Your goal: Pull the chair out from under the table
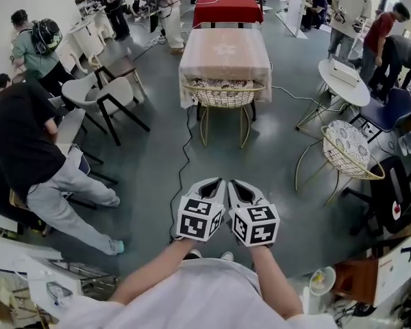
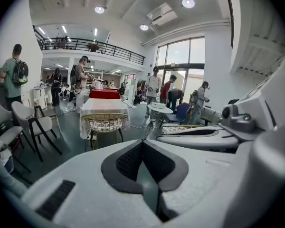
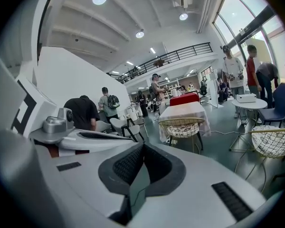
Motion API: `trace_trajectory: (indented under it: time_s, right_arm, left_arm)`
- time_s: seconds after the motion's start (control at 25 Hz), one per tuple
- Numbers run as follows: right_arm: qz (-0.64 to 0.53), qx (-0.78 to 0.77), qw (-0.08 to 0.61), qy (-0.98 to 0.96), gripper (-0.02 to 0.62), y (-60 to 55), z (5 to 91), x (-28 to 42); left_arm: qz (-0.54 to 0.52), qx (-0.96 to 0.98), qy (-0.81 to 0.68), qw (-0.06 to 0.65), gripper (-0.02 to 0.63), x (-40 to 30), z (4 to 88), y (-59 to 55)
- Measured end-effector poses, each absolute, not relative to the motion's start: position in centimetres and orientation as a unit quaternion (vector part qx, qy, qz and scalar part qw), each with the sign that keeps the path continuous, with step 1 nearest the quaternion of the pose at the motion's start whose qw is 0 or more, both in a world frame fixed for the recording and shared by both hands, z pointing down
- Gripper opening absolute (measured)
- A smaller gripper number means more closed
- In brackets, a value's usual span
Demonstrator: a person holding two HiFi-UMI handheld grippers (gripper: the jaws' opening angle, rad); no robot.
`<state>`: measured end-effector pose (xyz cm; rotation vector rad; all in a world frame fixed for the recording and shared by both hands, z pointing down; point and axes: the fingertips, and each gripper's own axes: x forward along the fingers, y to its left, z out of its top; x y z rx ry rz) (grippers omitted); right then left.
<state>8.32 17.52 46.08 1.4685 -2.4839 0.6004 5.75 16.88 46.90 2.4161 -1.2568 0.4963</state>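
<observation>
A gold wire chair (image 1: 224, 93) with a patterned cushion is tucked under the near end of a table with a pale pink cloth (image 1: 224, 51). The same chair (image 2: 104, 123) (image 3: 182, 127) appears straight ahead in both gripper views, some way off. My left gripper (image 1: 220, 181) and right gripper (image 1: 231, 183) are held side by side close to my body, well short of the chair. Both are shut with nothing between the jaws. They point forward and slightly down toward the chair.
A second gold wire chair (image 1: 348, 152) stands at the right beside a round white table (image 1: 342, 81). A black cable (image 1: 185, 157) runs along the grey floor between me and the table. Seated people and white chairs (image 1: 99, 94) fill the left side; a red-clothed table (image 1: 227, 9) stands behind.
</observation>
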Motion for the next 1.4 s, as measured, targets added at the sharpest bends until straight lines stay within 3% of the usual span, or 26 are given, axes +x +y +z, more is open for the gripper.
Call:
trace_trajectory:
  time_s: [0.6, 1.4]
  right_arm:
    - [0.213, 0.492, 0.115, -0.837, 0.003, 14.3, 48.0, 10.5]
    - [0.220, 0.496, 0.160, -0.825, 0.003, 1.3, 50.3, 6.5]
  left_arm:
    - [0.180, 0.855, -0.449, 0.190, 0.005, 7.0, 47.9, 13.2]
    - [0.176, 0.861, -0.426, 0.213, 0.005, 3.6, 49.8, -0.7]
